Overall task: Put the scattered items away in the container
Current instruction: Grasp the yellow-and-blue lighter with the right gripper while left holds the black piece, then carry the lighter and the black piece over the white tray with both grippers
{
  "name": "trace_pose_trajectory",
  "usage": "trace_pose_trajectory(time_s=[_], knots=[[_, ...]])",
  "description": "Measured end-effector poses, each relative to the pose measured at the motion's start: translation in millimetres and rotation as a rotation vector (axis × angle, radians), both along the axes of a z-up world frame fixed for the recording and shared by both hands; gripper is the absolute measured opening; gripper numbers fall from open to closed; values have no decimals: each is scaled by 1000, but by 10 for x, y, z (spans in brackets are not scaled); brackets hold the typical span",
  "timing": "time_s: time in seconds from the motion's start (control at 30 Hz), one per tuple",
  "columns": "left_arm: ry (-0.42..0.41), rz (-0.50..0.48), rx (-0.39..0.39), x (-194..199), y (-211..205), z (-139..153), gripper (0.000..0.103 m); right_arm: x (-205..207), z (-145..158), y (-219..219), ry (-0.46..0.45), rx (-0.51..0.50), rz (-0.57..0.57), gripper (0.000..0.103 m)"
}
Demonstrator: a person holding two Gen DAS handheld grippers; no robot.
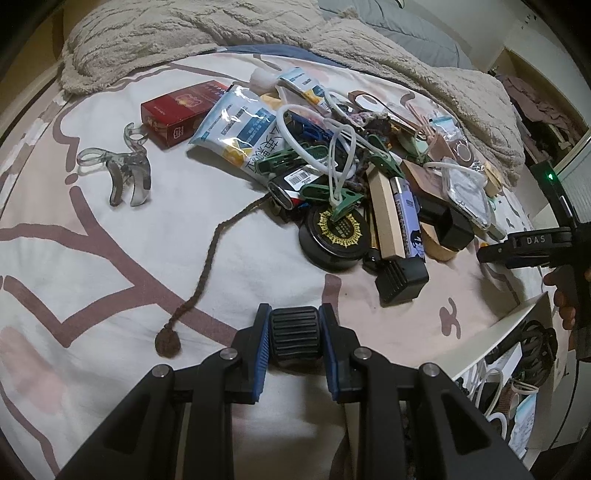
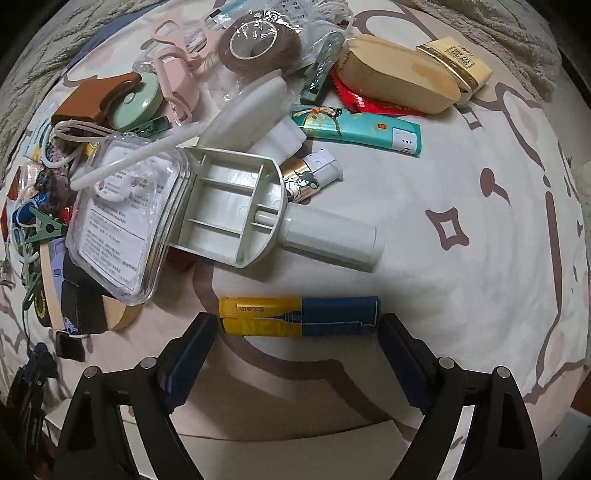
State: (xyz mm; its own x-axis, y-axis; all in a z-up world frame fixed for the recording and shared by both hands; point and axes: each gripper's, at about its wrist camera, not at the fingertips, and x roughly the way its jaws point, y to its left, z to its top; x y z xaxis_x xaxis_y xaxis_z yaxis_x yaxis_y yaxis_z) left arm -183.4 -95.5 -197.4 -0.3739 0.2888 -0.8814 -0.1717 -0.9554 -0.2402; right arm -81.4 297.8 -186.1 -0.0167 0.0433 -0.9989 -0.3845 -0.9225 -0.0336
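My left gripper [image 1: 294, 334] is shut on a black ribbed rubber block [image 1: 294, 321] and holds it above the patterned bedsheet. Beyond it lies a pile of clutter: a black round tin [image 1: 334, 236], a purple lighter [image 1: 406, 218], green clips, white cords and a blue-white pouch [image 1: 236, 129]. My right gripper [image 2: 297, 319] points down and stands wide open. A yellow and blue lighter [image 2: 299, 315] lies lengthwise between its fingertips, with a thin gap at each end. The white container's rim [image 1: 517, 317] shows at the lower right.
A red box [image 1: 181, 110] and a grey clear hair claw [image 1: 125, 173] lie apart on the left. A brown braided cord [image 1: 207, 266] trails toward me. A white lint roller [image 2: 258, 206], a clear case [image 2: 122, 218] and a teal lighter [image 2: 358, 127] lie beyond the right gripper. A fuzzy blanket [image 1: 221, 33] borders the far side.
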Motion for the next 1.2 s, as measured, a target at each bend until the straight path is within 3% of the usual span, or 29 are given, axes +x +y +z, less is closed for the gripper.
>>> trace_pose_trajectory(time_s=[0.03,0.47,0.57,0.63,0.8,1.2], knots=[[-4,2,9,-3,-13,-2,25,32,18,9,4,0,2,81],[2,33,79,29,-135,59,25,546,647,180,180,-56,3,81],[24,44,87,45,-163,132,25,349,697,169,220,-72,14,81],[42,48,89,60,-170,195,25,-494,507,-212,241,-80,23,81],[97,57,95,136,-176,391,25,-922,487,-479,293,-118,42,81],[262,5,129,455,-34,1007,25,-402,941,-572,374,-175,72,81]])
